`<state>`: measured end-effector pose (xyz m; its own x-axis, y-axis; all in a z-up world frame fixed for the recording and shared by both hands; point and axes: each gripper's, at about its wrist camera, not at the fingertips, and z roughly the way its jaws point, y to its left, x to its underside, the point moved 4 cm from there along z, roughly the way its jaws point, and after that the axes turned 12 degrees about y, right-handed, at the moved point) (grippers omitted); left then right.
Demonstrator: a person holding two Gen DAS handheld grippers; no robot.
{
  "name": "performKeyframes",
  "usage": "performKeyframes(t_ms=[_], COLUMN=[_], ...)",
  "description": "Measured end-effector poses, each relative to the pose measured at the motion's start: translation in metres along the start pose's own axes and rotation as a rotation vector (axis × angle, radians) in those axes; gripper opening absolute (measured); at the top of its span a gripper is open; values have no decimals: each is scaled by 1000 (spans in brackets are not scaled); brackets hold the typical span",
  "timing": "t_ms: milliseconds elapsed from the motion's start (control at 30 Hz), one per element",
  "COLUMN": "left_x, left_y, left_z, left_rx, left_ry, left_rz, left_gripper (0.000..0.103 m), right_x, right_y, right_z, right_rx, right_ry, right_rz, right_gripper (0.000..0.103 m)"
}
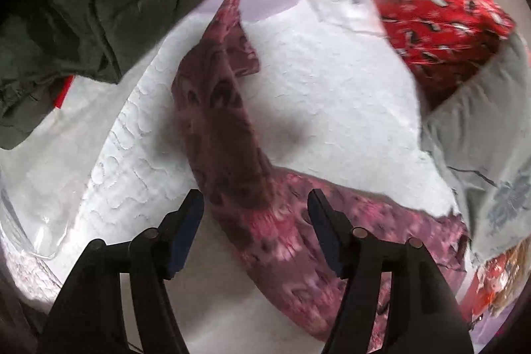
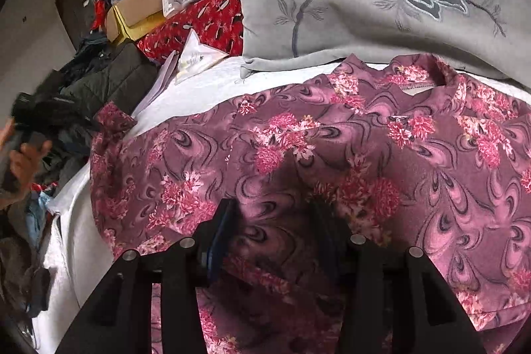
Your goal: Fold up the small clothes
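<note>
While both the left gripper (image 1: 254, 208) and right gripper (image 2: 275, 221) gape empty over the mauve floral knit top (image 2: 332, 155), white quilted bedding (image 1: 332, 82) lies bare beyond its sleeve edge.

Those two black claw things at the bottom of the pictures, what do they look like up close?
Each is a handheld pincer of matte black plastic. The left gripper and right gripper both have two angular fingers lined inside with dark blue pads. Round silver pins mark the joints. No cables, lettering or sleeves show.
</note>
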<state>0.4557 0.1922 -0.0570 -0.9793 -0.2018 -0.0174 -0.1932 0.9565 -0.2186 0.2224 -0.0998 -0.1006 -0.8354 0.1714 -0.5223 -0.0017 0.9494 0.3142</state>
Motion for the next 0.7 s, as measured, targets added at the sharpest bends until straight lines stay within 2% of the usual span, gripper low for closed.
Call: performKeyframes(t_ms=[33,67,133,200,333,433,500,533,567,600,667,700], left_x=[0,3,12,21,37,44,43,42,40,38,34,30], left_y=[1,6,21,48,106,130,128,121,113,109,103,101], left_z=[3,4,2,-9,-13,-17,-24,-26,-27,-26,-19,-10], left_rx=[-13,-8,33,78,50,101,162,181,173,144,95,103], left_ry=[-4,-10,-5,-37,-64,-76,-110,-123,-144,-163,-184,-159], left_rz=[-10,-15,-33,-76,-140,-186,-195,-180,-162,-161,-174,-188], left_gripper=[55,33,13,13,13,13,20,35,57,64,66,66], right_x=[1,1,1,1,2,3,3,3,3,3,3,3], right_y=[-1,-1,-1,0,-3,-3,-3,-2,-3,-3,-3,-3], right_z=[-1,-1,-2,-1,-3,-3,-3,-3,-3,-3,-3,-3], right_rx=[-4,-6,-8,-13,-28,-34,-33,-32,-33,-34,-37,-41], right_ry=[-2,-4,-6,-8,-16,-18,-19,-19,-19,-19,-19,-20], right_rz=[1,1,2,3,7,9,8,8,9,9,11,12], right_gripper=[50,50,50,50,50,51,51,51,51,51,51,51])
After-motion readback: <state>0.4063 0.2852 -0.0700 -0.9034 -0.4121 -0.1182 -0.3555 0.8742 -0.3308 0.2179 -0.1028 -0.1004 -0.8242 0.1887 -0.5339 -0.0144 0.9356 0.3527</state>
